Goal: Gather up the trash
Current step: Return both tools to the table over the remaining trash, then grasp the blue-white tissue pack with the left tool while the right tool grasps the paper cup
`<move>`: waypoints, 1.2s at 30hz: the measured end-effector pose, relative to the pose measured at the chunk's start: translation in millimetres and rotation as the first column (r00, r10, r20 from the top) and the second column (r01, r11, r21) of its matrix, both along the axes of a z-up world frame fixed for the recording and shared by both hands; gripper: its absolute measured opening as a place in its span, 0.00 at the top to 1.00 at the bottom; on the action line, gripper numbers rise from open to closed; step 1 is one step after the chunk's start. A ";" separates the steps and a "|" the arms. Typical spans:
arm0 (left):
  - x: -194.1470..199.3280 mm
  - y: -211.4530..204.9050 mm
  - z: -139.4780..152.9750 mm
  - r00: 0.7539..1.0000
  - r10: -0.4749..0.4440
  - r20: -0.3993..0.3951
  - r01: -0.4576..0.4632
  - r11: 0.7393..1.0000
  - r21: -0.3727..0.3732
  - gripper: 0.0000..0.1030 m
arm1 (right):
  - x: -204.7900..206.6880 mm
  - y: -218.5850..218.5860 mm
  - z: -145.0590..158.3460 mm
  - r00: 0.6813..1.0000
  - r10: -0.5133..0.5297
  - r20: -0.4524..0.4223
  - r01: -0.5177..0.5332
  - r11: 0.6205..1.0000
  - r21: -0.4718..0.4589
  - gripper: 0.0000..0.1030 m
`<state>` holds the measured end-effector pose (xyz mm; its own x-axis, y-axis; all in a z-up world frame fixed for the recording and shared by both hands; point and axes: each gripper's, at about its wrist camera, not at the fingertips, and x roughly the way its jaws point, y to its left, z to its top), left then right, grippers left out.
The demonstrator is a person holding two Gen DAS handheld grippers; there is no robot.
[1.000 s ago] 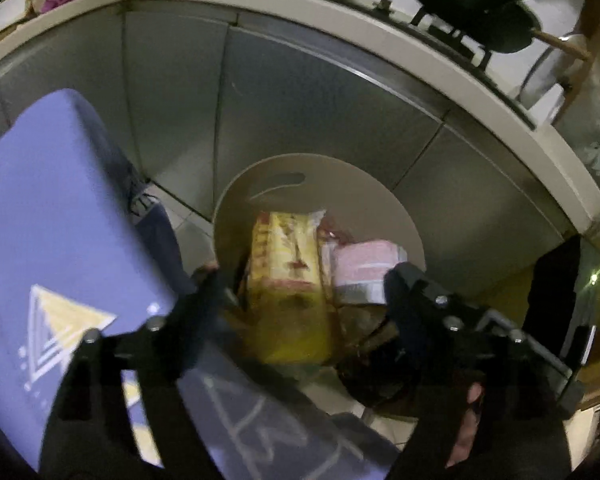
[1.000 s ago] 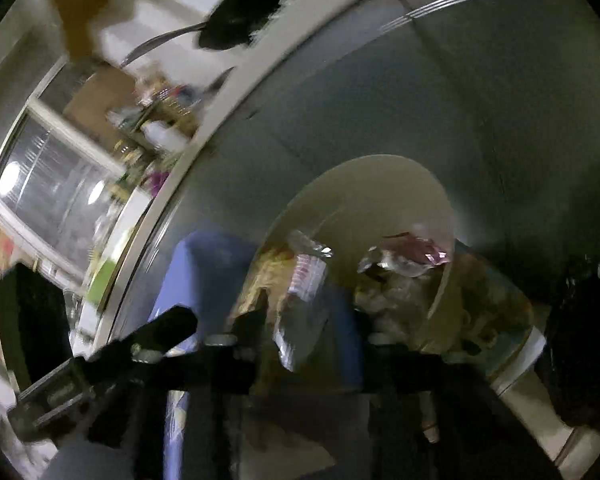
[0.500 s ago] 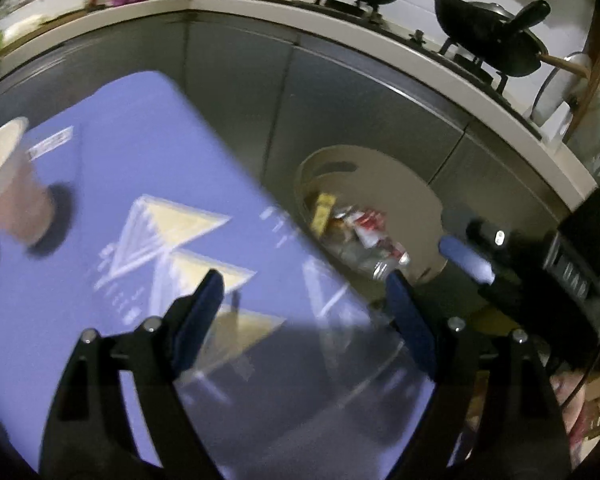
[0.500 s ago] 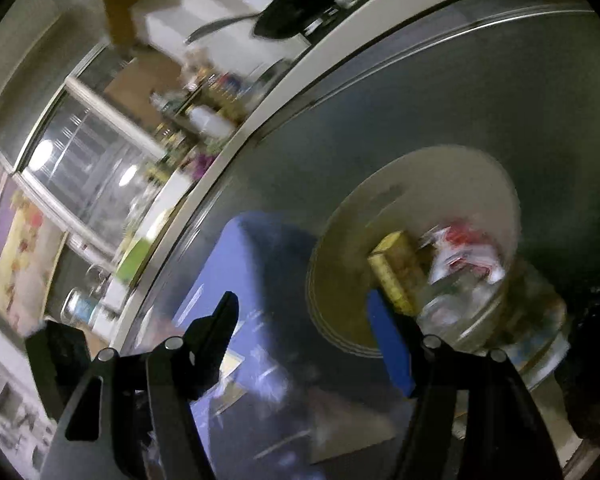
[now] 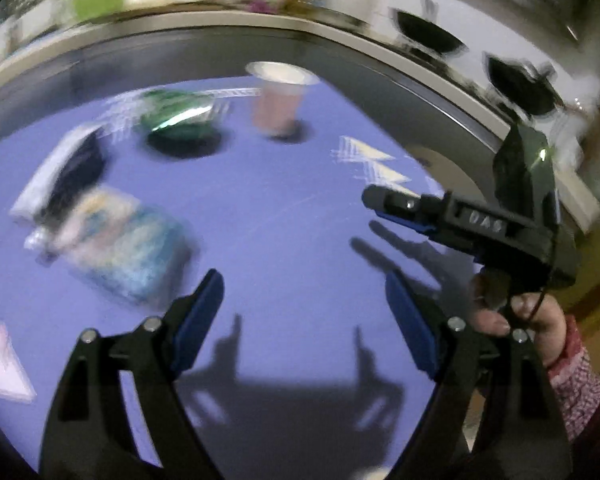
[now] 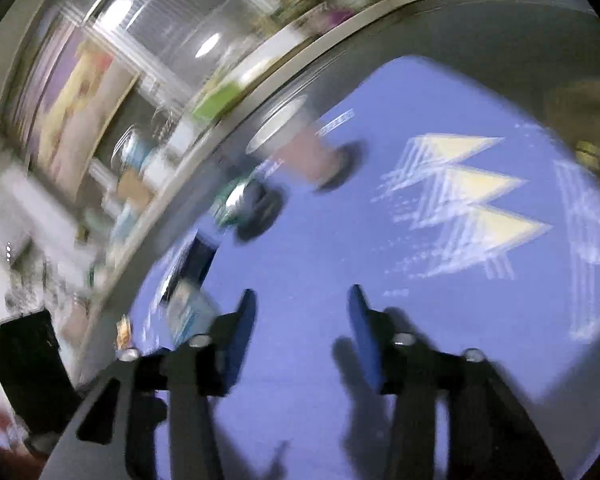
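Both views are motion-blurred. My left gripper (image 5: 304, 300) is open and empty above a purple table mat (image 5: 284, 216). On the mat lie a pale blue wrapper pack (image 5: 128, 240), a dark packet with a white edge (image 5: 64, 172), a green shiny wrapper (image 5: 180, 114) and an upright pink paper cup (image 5: 278, 102). My right gripper (image 6: 300, 312) is open and empty over the mat (image 6: 380, 240); it also shows in the left wrist view (image 5: 452, 220) at the right. The cup (image 6: 300, 148) and green wrapper (image 6: 236, 200) lie ahead of it.
A beige trash bin (image 5: 452, 168) stands beyond the mat's right edge, by grey cabinet fronts (image 5: 180, 52). It shows at the right edge of the right wrist view (image 6: 592, 108). A counter with black pans (image 5: 428, 36) runs behind. A white paper piece (image 5: 4, 364) lies at the mat's left.
Both grippers have swung away from the trash bin, where they dropped wrappers, back over the purple mat. Both are now empty and open; the remaining trash has come into view.
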<state>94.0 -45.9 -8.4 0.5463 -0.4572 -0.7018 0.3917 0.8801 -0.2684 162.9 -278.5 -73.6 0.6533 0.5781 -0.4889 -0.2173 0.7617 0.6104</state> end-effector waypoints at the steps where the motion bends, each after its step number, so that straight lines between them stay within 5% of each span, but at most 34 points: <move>1: -0.1 24.9 -1.5 0.998 0.065 -0.015 -0.065 0.998 -0.020 0.23 | 7.7 16.7 1.6 0.999 0.039 -0.006 -0.039 0.999 -0.023 0.72; 5: 10.7 90.6 -11.4 0.963 0.244 -0.112 -0.256 0.960 -0.111 0.23 | 43.9 81.8 7.6 0.988 0.153 -0.031 -0.156 0.982 -0.107 0.75; 11: 36.4 134.3 -37.0 0.909 0.309 -0.280 -0.373 0.903 -0.214 0.23 | 46.8 139.4 2.0 0.966 0.249 -0.073 -0.260 0.935 -0.242 0.75; 17: 42.5 124.9 -40.4 0.921 0.299 -0.252 -0.350 0.916 -0.194 0.23 | -21.4 174.7 -8.0 0.903 0.423 -0.082 -0.429 0.865 -0.260 0.74; 21: 44.7 110.6 -40.1 0.933 0.310 -0.182 -0.329 0.940 -0.085 0.23 | -29.8 164.5 -9.2 0.918 0.389 -0.081 -0.397 0.890 -0.223 0.74; 24: 40.6 103.6 -41.7 0.945 0.301 -0.129 -0.306 0.952 -0.020 0.40 | -30.9 143.7 -6.2 0.932 0.355 -0.077 -0.363 0.907 -0.215 0.74; 26: 38.3 104.8 -42.1 0.948 0.296 -0.115 -0.300 0.954 -0.020 0.41 | -29.0 125.6 0.8 0.949 0.311 -0.057 -0.316 0.919 -0.236 0.74; 31: 34.4 104.2 -43.4 0.953 0.290 -0.088 -0.292 0.956 -0.020 0.42 | 0.1 59.5 45.0 0.995 0.056 0.078 -0.032 0.958 -0.284 0.72; 34: 32.6 103.9 -43.8 0.954 0.289 -0.074 -0.290 0.957 -0.011 0.41 | 28.1 31.0 77.1 0.977 -0.065 0.201 0.129 0.938 -0.322 0.56; 36: 32.8 103.3 -43.6 0.955 0.289 -0.074 -0.290 0.957 -0.011 0.41 | 51.4 14.3 90.9 0.966 -0.127 0.226 0.196 0.929 -0.315 0.55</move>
